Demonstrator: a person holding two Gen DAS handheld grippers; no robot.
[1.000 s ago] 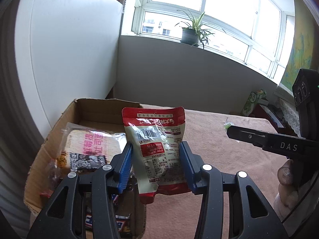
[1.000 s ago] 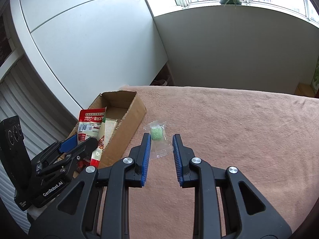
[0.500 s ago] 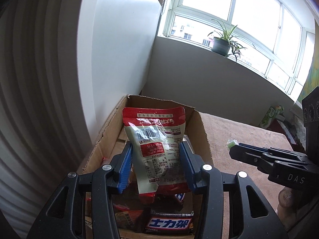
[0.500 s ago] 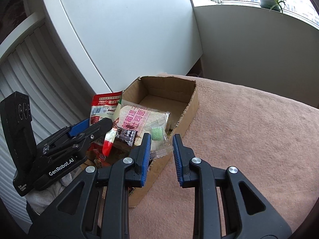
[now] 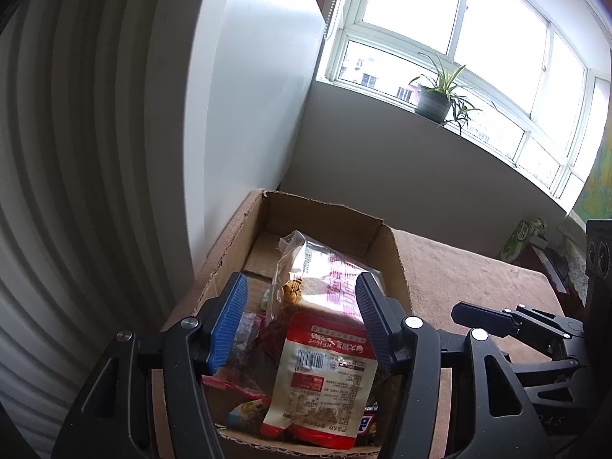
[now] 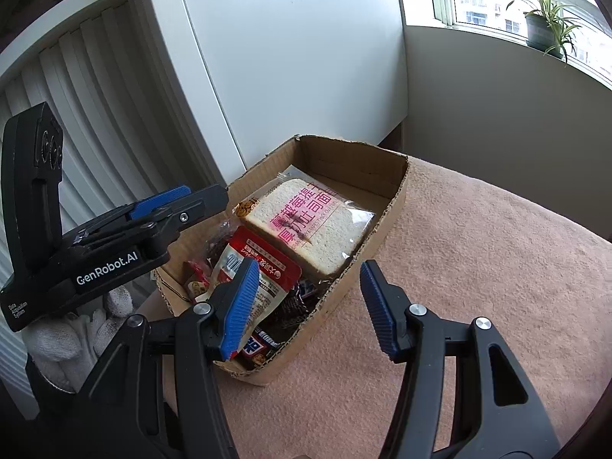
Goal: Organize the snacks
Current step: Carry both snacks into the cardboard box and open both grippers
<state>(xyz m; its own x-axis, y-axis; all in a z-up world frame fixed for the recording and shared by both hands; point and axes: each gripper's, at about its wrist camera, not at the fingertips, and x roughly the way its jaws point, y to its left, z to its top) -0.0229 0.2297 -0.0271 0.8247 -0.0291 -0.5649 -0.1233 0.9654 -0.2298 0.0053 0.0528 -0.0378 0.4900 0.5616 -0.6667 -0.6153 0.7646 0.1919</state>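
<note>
An open cardboard box (image 5: pixel 397 264) (image 6: pixel 394 199) holds a bagged bread loaf (image 5: pixel 329 275) (image 6: pixel 306 218), chocolate bars and other snacks. The red-and-white pouch (image 5: pixel 325 378) (image 6: pixel 260 267) lies loose on top of them at the near end. Above the pouch my left gripper (image 5: pixel 302 321) (image 6: pixel 199 199) has its jaws opening, and the pads are clear of it. My right gripper (image 6: pixel 306 306) (image 5: pixel 470 315) hangs over the box's near right wall. Its jaws are opening with nothing between them. The small green packet is out of sight.
The box sits at the left edge of a table under a pinkish-brown cloth (image 6: pixel 478 287), close to a white cabinet (image 6: pixel 287 57). A white-gloved hand (image 6: pixel 76 329) holds the left gripper. A green carton (image 5: pixel 524 237) stands at the table's far right.
Both grippers swung left over the box. The left one let go of the pouch, which dropped in. The right one opened, and the green packet has gone from its pads.
</note>
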